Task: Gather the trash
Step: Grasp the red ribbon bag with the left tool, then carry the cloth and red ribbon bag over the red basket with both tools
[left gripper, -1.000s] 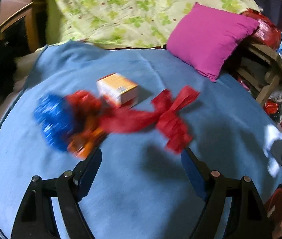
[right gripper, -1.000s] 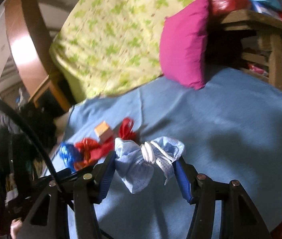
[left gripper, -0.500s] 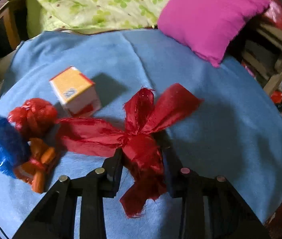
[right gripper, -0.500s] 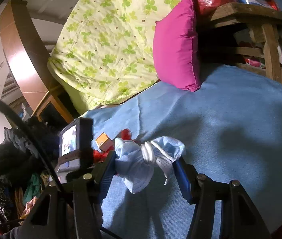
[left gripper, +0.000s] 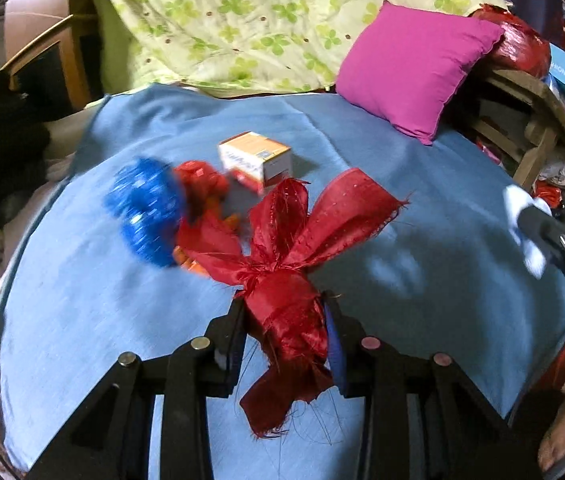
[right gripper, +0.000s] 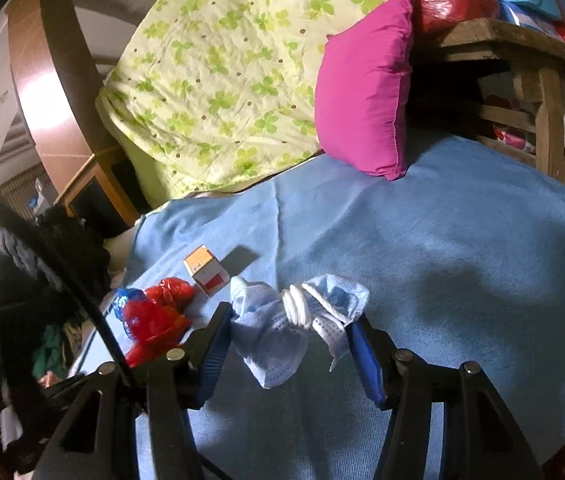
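Left tool [left gripper: 284, 322] gripping red ribbon [left gripper: 294, 248], "FASHION" box [left gripper: 562, 68]

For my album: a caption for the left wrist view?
Left gripper clamped on a red ribbon above a blue blanket.

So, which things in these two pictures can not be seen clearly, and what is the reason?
- Blue shiny wrapper, left wrist view: motion blur, its kind is unclear.
- Orange pieces, same view: mostly hidden behind the red ribbon in the left gripper.
- Small box, right wrist view: print too small to read.
- Right gripper, left wrist view: cut off by the edge, blurred.
- Trash bin: in neither view.
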The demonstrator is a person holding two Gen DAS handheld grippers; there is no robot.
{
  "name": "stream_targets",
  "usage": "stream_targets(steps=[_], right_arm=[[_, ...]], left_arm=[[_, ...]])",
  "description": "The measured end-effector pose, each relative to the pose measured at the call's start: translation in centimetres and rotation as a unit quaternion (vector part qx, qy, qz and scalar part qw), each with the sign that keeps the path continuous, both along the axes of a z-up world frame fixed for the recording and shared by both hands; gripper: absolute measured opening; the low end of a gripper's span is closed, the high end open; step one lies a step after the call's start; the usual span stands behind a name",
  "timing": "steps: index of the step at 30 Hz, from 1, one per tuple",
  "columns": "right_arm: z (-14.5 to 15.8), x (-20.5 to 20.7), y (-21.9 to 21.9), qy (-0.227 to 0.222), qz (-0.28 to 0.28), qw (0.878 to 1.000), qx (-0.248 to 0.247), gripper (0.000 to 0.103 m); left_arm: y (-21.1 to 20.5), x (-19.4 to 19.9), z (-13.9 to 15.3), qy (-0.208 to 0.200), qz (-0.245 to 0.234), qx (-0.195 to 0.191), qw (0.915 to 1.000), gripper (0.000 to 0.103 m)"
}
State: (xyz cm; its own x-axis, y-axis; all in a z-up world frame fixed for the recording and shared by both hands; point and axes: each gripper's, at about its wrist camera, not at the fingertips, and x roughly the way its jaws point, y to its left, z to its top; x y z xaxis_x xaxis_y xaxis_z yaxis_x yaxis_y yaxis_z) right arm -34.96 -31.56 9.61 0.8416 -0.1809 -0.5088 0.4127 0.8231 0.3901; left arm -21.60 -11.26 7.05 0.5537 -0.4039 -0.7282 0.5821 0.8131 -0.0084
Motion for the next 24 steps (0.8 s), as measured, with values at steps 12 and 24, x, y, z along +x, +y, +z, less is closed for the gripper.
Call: stream_targets(steps=[12,24], right_arm=[[-0.3,0.5,1.3,0.028,0.009,0.999,-0.029,0.06],[-0.5,1.3,2.2,0.052,0.016,0.997,-0.055,0.06]], left_arm=[[6.5,-2.3,-0.4,-0.04,0.036,0.009,0.9985,0.037],[9.5,-1.0,-1.5,-0.036,0.07,-0.02,0.9967,0.037]])
